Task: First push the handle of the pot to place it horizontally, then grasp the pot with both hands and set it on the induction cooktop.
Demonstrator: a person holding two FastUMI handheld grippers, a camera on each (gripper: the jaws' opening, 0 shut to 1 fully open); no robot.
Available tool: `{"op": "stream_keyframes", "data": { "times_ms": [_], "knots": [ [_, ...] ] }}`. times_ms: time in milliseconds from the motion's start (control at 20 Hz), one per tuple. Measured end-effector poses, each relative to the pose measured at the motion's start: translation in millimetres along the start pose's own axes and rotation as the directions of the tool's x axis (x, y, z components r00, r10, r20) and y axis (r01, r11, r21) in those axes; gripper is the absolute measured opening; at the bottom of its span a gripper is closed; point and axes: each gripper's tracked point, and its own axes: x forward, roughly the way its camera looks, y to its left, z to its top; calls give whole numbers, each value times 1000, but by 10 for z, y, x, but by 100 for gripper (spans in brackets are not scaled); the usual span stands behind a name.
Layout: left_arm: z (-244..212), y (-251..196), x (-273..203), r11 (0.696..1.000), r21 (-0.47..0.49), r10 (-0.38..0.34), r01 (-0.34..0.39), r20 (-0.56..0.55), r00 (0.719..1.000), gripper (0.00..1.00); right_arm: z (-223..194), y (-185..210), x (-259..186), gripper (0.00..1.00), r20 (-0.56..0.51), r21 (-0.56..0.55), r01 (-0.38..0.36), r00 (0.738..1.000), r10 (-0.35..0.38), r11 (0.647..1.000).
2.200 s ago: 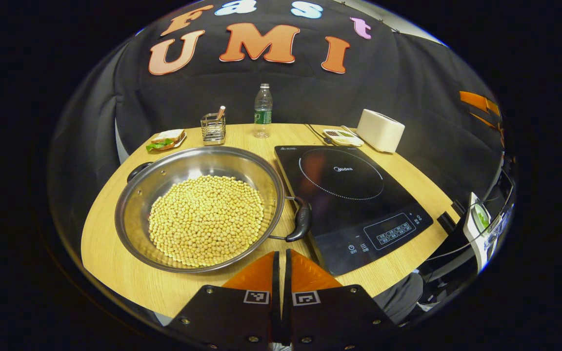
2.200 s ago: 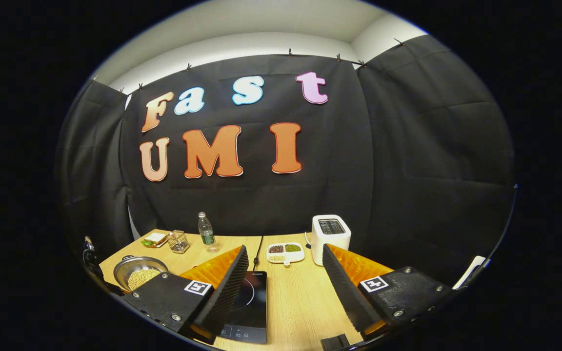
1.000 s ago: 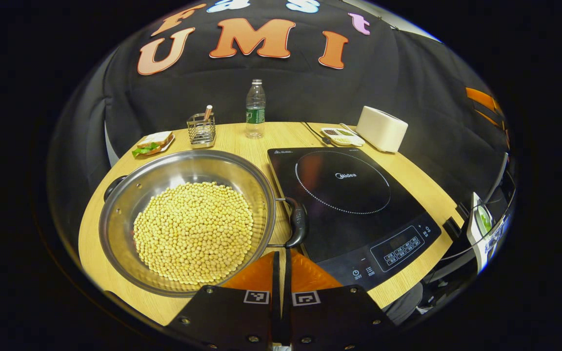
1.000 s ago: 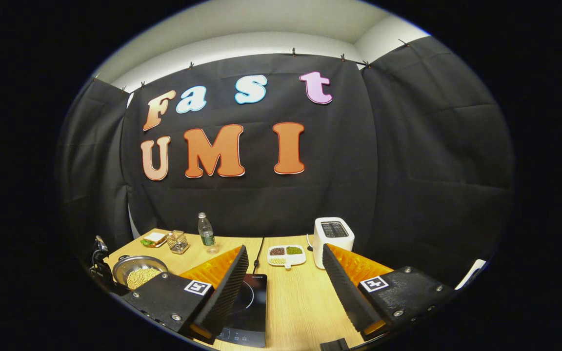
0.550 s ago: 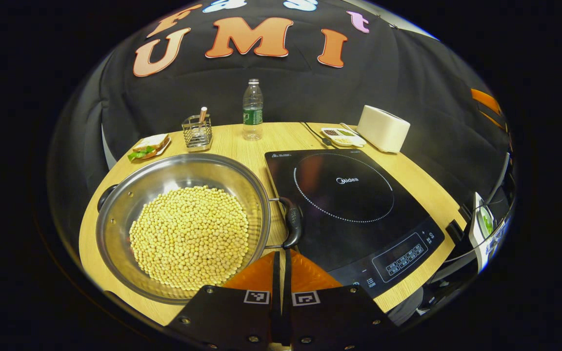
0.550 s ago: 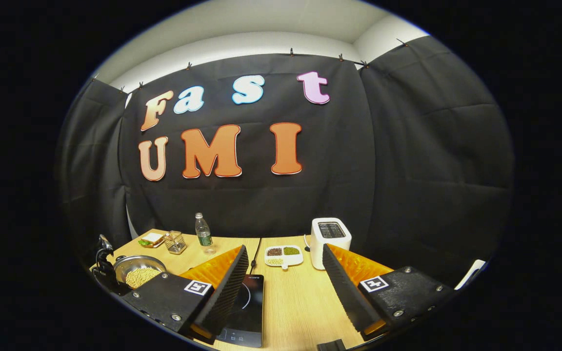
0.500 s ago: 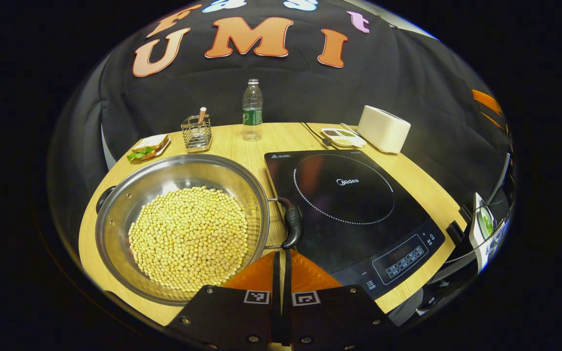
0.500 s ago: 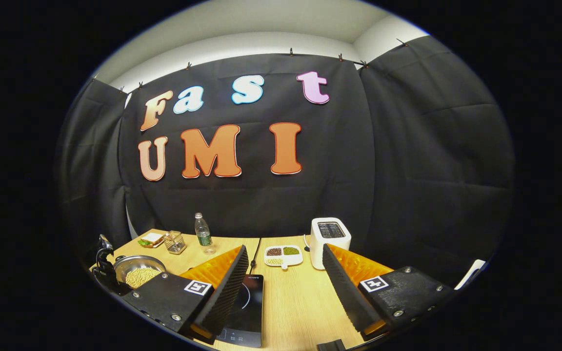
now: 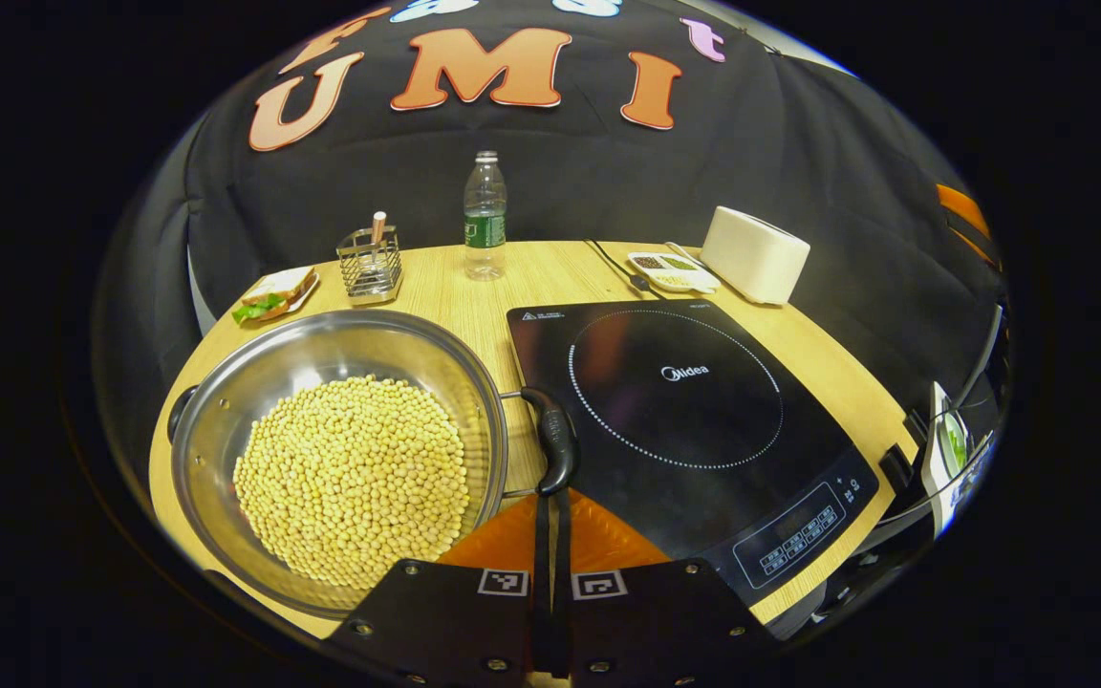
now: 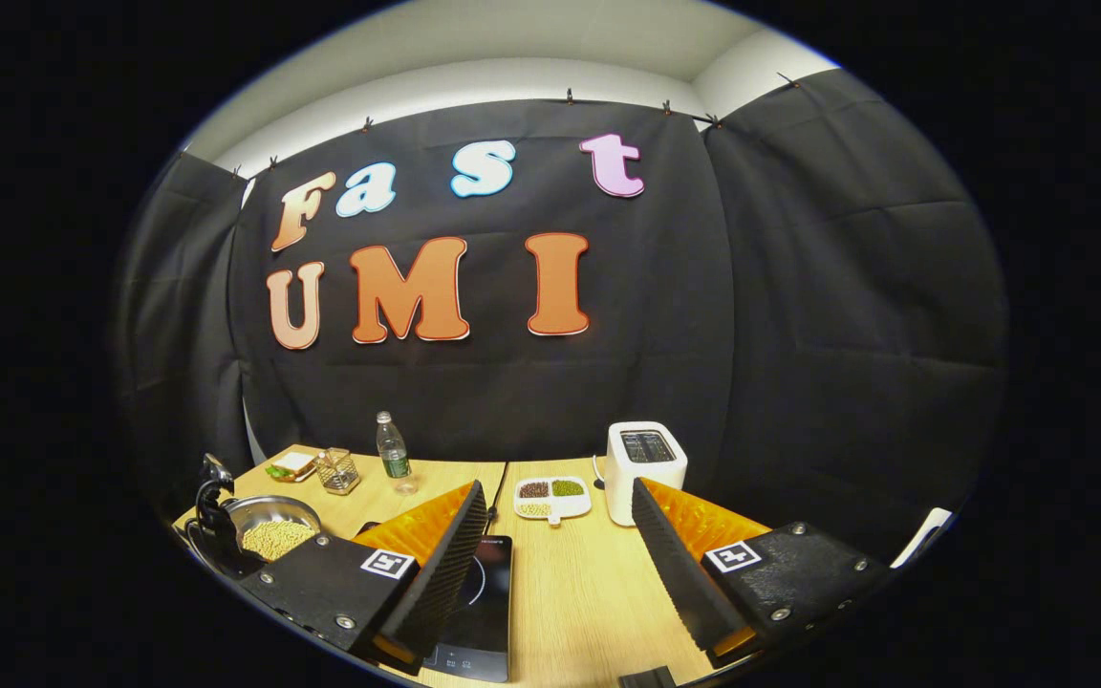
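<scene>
Steadily nearer over the last two seconds: left tool (image 9: 550, 505) brought forward with its fingers pressed together and nothing between them, tips now touching the near end of the pot's black side handle (image 9: 556, 441), where bare wood showed between them before. Handle seen more end-on than it was, and less over the edge of the cooktop (image 9: 675, 401). Hard to say how much of that comes from a real turn of the pot (image 9: 321, 349) and how much from the camera's own advance. Read as the first step just beginning: contact made, push under way or about to be. Pot itself on the bench (image 9: 550, 272) just left of the cooktop, upright, with a deep heap of yellow beans (image 9: 350, 478) inside and the second handle (image 9: 180, 406) at its far left rim. Nothing lifted yet. Right tool (image 10: 558, 487) barely moved in the same time, held above the bench with its fingers wide apart and nothing in them, seemingly waiting for the two-handed lift. Worth noting for that lift: a loose, heavy load of beans, so likely to slide and spill if the pot tips, and best carried level and slowly onto the ring.
</scene>
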Motion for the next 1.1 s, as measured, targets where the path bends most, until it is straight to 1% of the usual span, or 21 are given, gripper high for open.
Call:
{"op": "stream_keyframes", "data": {
  "times_ms": [400, 750, 900, 1000, 1100],
  "knots": [
    [81, 26, 94, 1000, 2, 0, 0, 14, 1000, 1, -50, 27, 74, 95, -10, -8, 4, 1000, -4, 1000],
    [127, 30, 116, 1000, 2, -12, 12, 29, 1000, 1, -44, 146, 45, 95, -22, -26, 7, 1000, -7, 1000],
    [174, 39, -76, 999, 24, -29, 27, 68, 997, 2, -7, 285, 15, 95, -23, -40, -1, 1000, 0, 999],
    [229, 93, -268, 999, 19, -36, 34, 105, 994, 2, 34, 455, -26, 95, -19, -45, -16, 1000, 15, 999],
    [312, 245, -472, 1000, 13, -29, 27, 153, 988, 2, 47, 673, -61, 95, -21, -41, -41, 999, 40, 998]
  ]
}}
